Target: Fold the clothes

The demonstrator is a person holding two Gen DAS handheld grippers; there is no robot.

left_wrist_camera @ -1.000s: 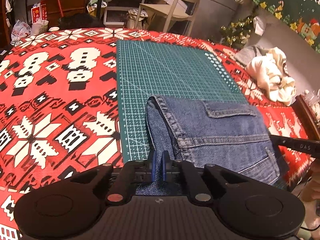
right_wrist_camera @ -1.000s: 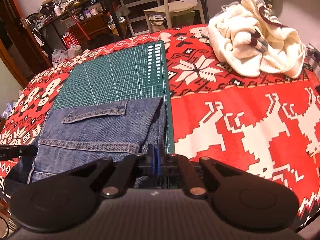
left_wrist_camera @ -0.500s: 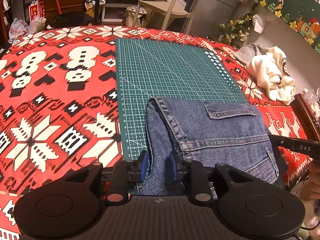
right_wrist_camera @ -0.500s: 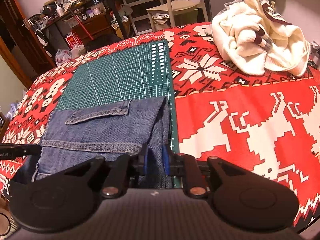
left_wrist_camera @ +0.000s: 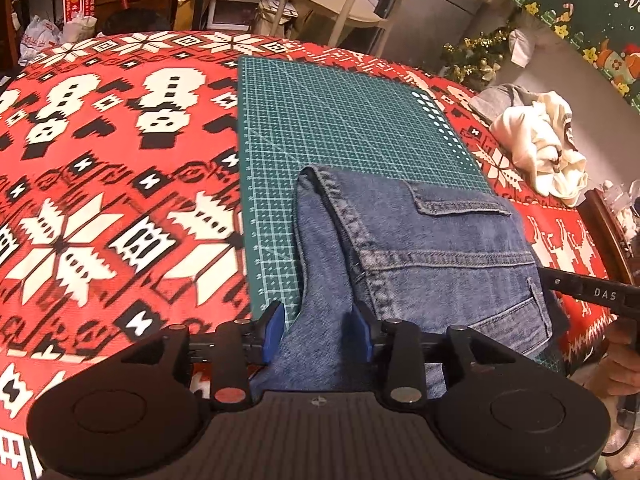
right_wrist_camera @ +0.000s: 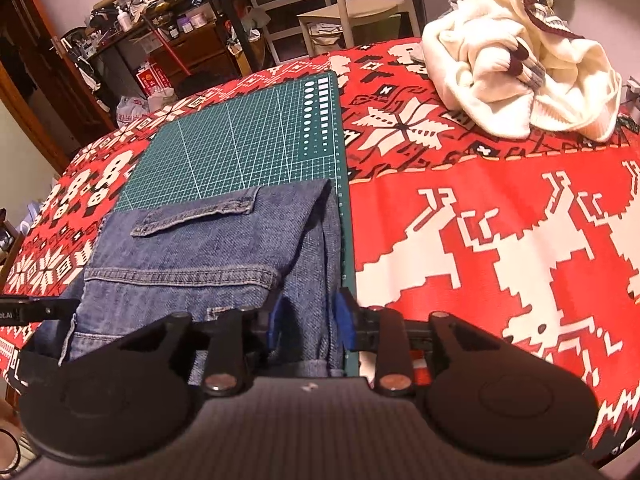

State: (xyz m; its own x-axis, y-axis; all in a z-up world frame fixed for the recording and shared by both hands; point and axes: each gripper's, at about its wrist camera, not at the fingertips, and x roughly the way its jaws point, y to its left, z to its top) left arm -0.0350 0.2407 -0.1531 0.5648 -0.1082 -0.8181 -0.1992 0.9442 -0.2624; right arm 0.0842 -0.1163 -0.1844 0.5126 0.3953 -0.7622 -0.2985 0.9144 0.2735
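Folded blue jeans [left_wrist_camera: 440, 248] lie on the near half of a green cutting mat [left_wrist_camera: 340, 120], back pocket flap up. My left gripper [left_wrist_camera: 319, 326] straddles the jeans' near left corner. Its jaws are opening and the blue pads stand off the denim lying between them. In the right wrist view the same jeans [right_wrist_camera: 192, 248] lie on the mat [right_wrist_camera: 240, 148]. My right gripper [right_wrist_camera: 310, 318] is at their near right edge, jaws opening too, with denim between the pads but not pinched. Each gripper's black finger shows at the edge of the other's view.
A red, white and black patterned cloth [left_wrist_camera: 100, 184] covers the table. A crumpled cream sweater [right_wrist_camera: 512, 80] lies at the far right on it. Beyond the table stand a pale chair [right_wrist_camera: 352, 4], shelves and a cluttered desk. A hand shows at the right edge [left_wrist_camera: 624, 364].
Both grippers went from shut on the jeans' near edge to open, letting the denim go. The jeans stay flat on the mat and neither hand has shifted much.
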